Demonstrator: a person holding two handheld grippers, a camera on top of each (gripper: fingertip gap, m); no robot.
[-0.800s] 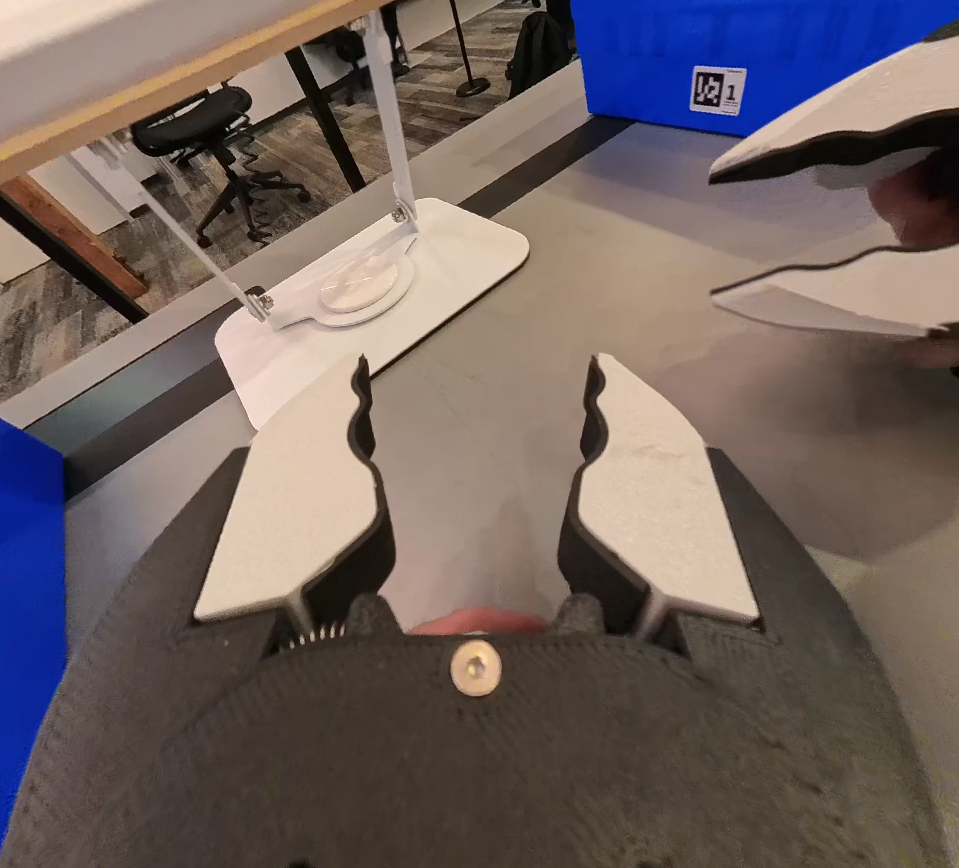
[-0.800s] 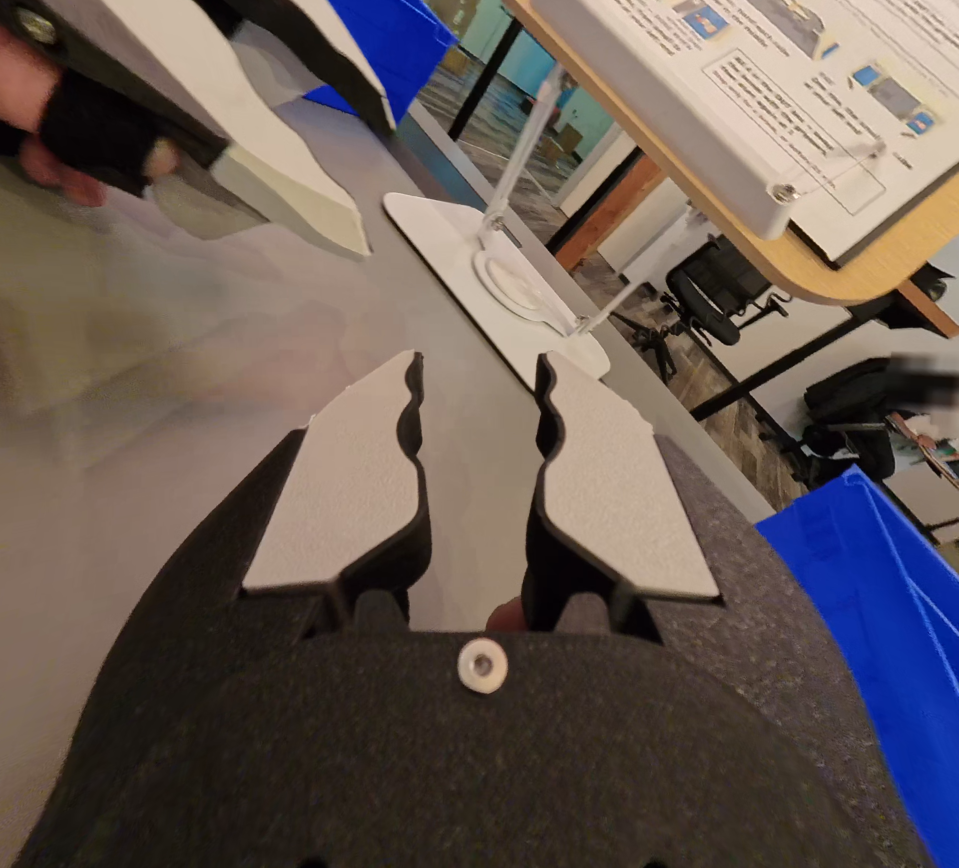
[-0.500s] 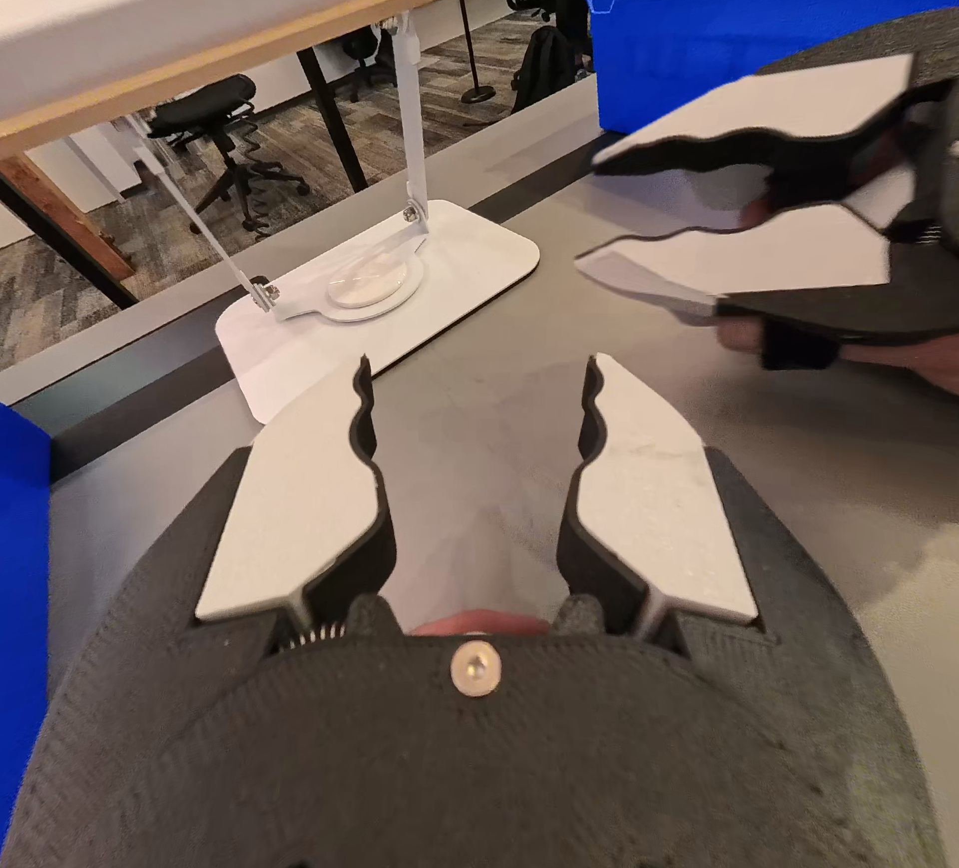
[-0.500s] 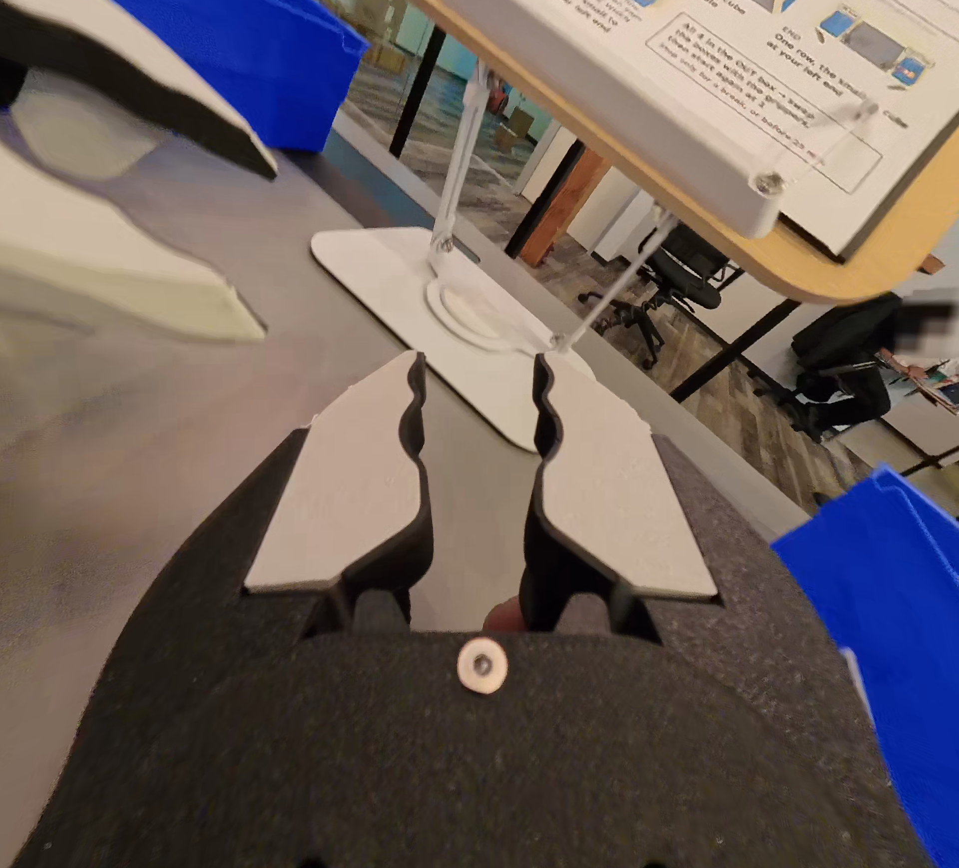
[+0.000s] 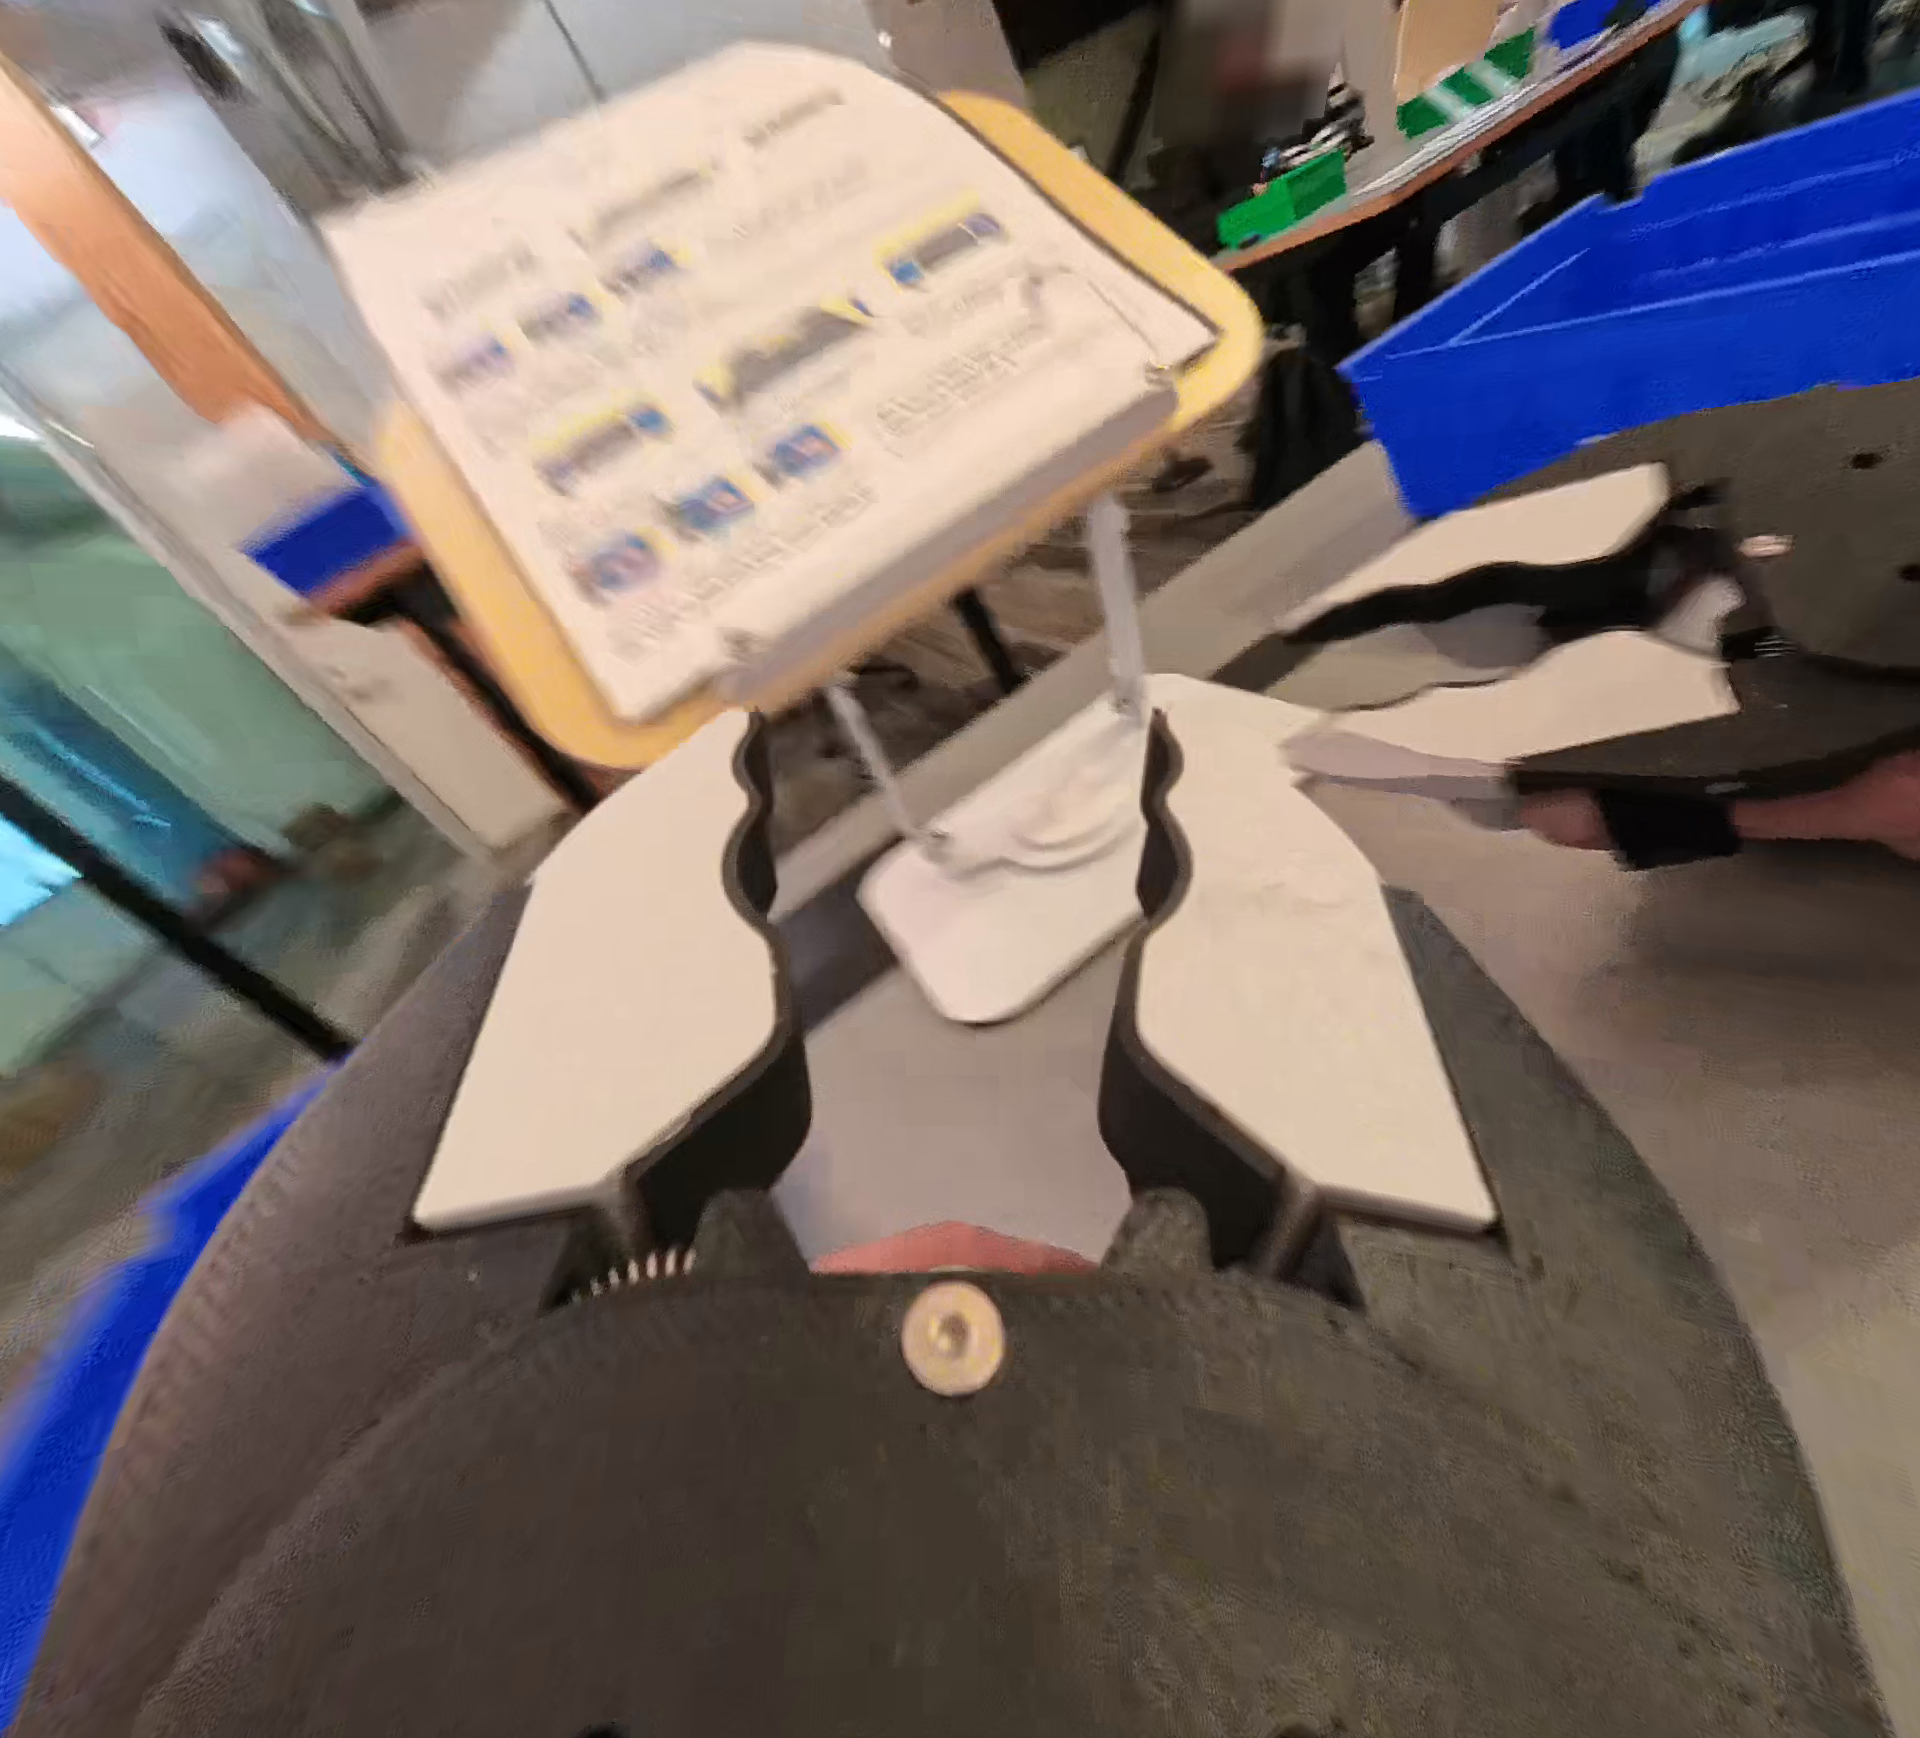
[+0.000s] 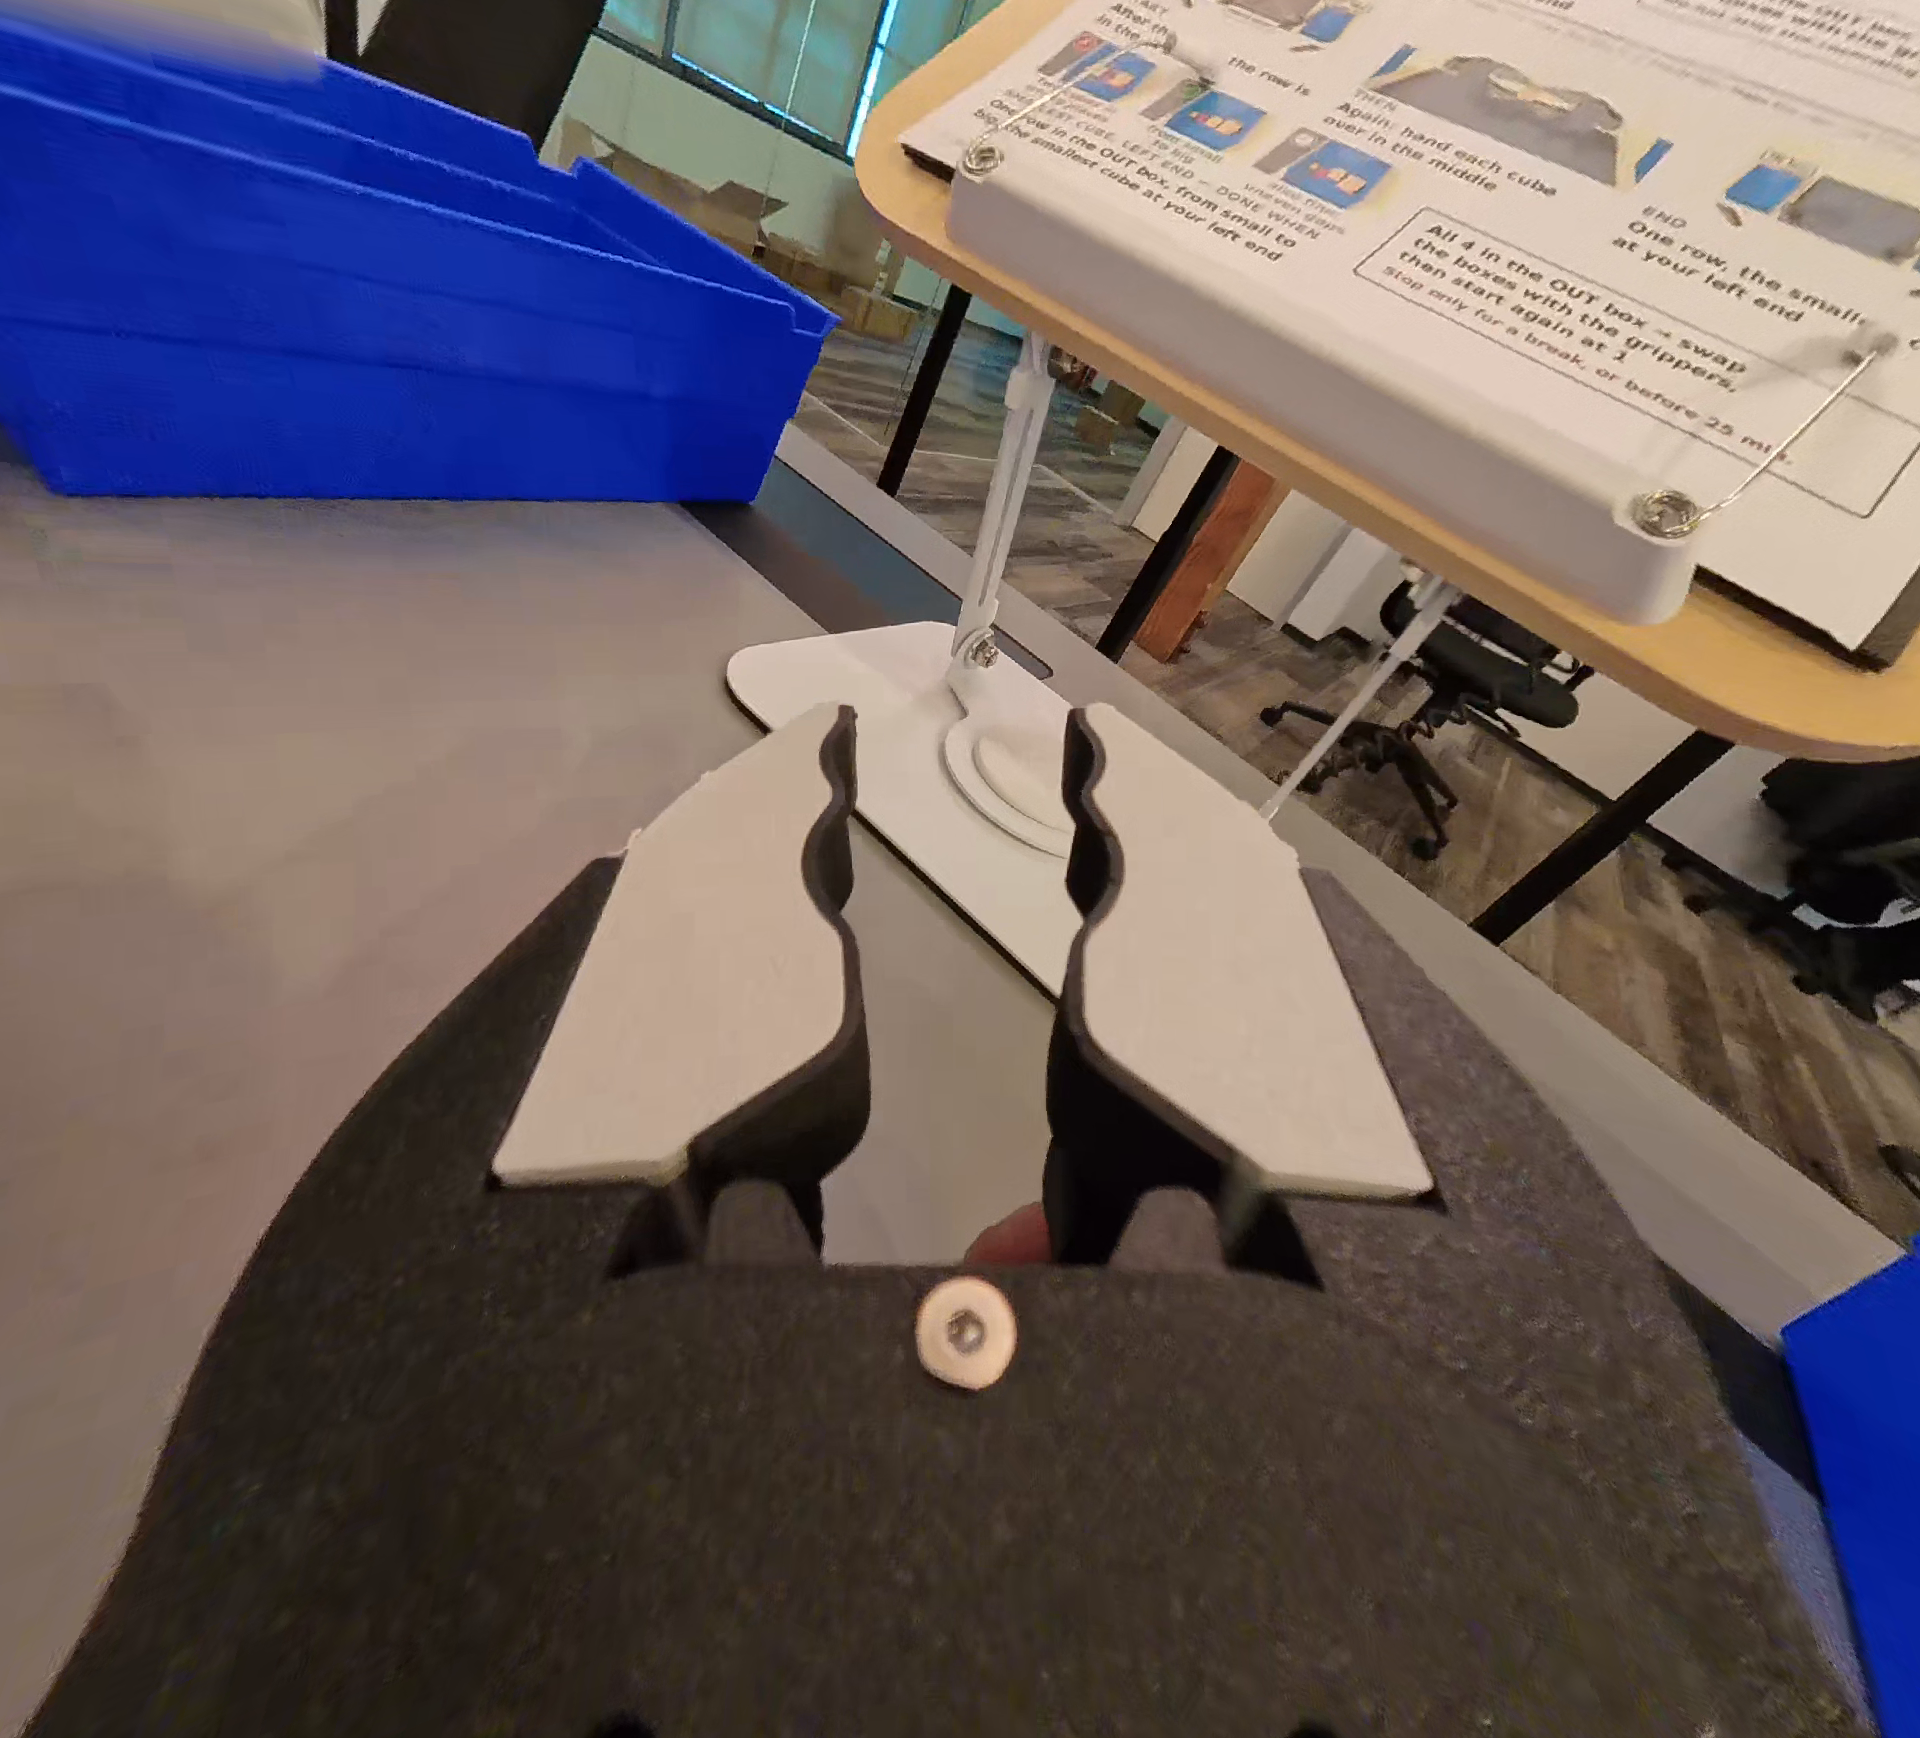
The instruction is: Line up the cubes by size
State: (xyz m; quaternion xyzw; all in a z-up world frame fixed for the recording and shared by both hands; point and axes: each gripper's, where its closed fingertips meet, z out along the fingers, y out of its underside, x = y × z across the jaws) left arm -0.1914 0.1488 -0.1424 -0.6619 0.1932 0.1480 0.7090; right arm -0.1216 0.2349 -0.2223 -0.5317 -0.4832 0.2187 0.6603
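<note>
Two hand-held grippers, left and right, hover with jaws apart and bare over the grey bench near a white document stand.

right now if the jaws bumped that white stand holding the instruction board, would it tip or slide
Probably tip-prone: the board is wide and sits high on thin white struts, overhanging the flat base plate. A low push on the plate would more likely slide it, since the grey table looks smooth. The thin struts may flex or wobble.
</note>
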